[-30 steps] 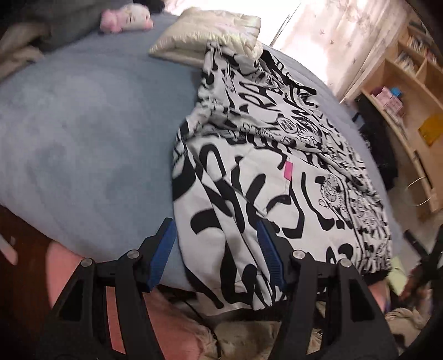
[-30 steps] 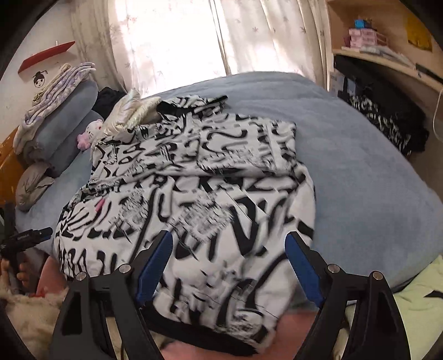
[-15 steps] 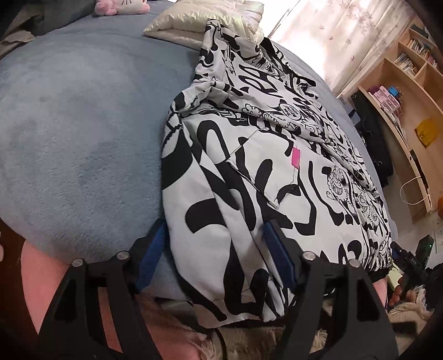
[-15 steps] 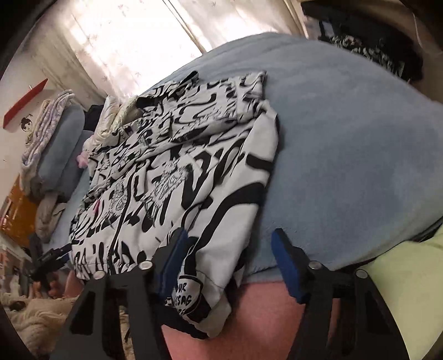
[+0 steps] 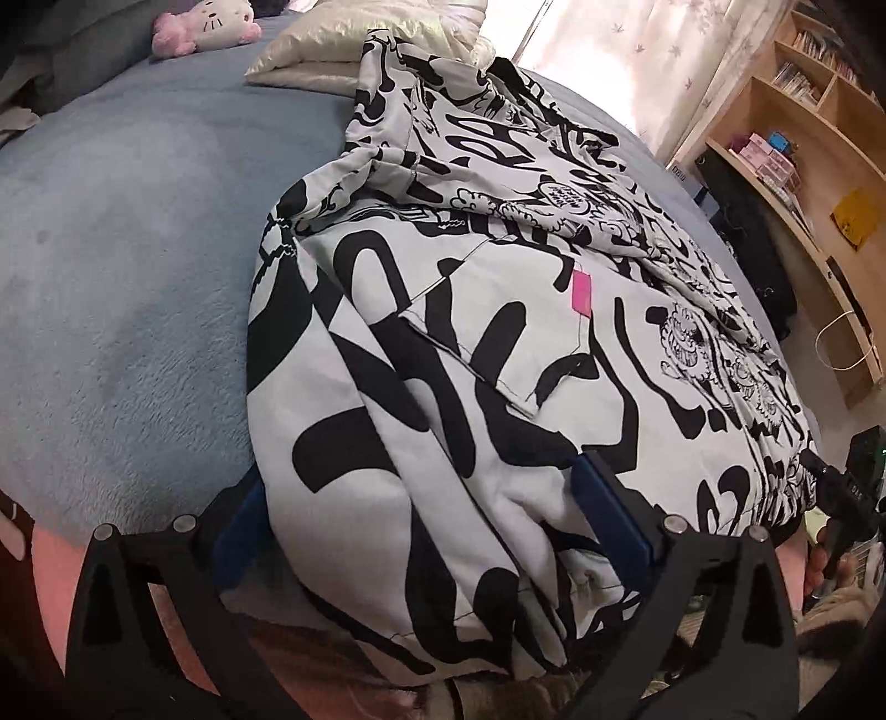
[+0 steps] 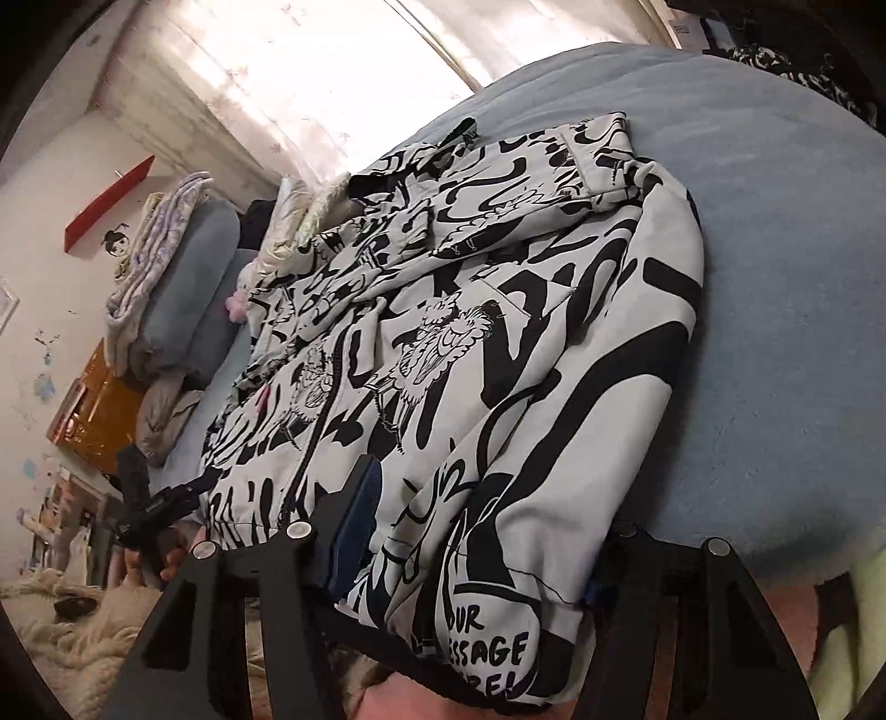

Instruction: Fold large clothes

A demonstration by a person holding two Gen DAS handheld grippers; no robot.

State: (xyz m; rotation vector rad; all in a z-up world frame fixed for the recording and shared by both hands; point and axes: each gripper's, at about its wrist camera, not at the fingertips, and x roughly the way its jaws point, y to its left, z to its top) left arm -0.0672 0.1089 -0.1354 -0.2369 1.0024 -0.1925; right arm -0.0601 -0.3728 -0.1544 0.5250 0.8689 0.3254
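**Blue bed, jacket hem between both grippers**

Blue blanket (image 5: pixel 111 288) covers the bed, with the black-and-white printed jacket (image 5: pixel 498 343) spread flat across it. Nearest, the left gripper (image 5: pixel 437 531) has just been opening and stands spread wide, the jacket's near corner lying between its blue pads. The right gripper (image 6: pixel 470 531) has just been closing, half spread astride the opposite hem corner; whether its pads press the cloth cannot be told. Farther off lie a pillow (image 5: pixel 354 50) and a plush toy (image 5: pixel 207 25).

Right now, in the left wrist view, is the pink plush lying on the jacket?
No. The pink plush lies on the blue bedspread at the far end, apart from the jacket.
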